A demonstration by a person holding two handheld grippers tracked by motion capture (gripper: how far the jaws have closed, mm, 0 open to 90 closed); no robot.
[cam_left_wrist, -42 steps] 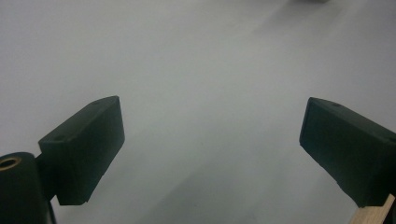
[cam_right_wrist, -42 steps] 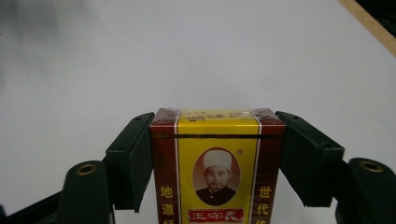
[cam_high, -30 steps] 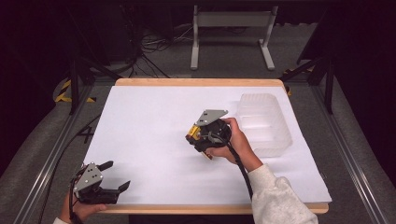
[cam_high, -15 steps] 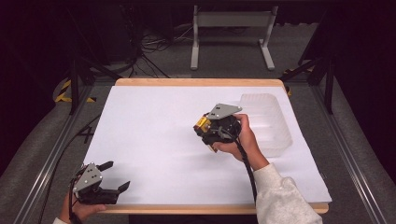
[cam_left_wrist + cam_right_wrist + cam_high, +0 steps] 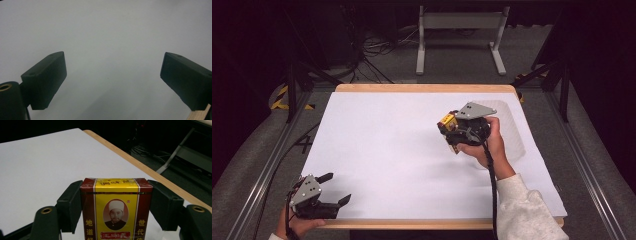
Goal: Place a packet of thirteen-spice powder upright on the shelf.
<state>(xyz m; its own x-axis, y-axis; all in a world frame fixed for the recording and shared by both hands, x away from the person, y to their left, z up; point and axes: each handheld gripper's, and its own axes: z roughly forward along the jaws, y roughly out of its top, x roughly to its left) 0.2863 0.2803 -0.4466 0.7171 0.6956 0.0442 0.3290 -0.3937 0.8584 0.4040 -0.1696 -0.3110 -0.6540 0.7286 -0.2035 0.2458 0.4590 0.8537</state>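
Right gripper (image 5: 116, 207) is clamped on a red-yellow box (image 5: 116, 206), long axis upright, held above the table (image 5: 377, 150); clear tray (image 5: 512, 130) just behind. Left gripper (image 5: 112, 82) spread wide at the table's near-left corner.

The box (image 5: 116, 207) runs off the right gripper view's bottom edge, its lower print cut away. In the high view, the right tool (image 5: 451, 131) and hand (image 5: 487, 145) hide most of it.

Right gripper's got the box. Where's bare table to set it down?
Bare white table spans from the left gripper to the right gripper holding the box. It is crowded only beside the clear tray.
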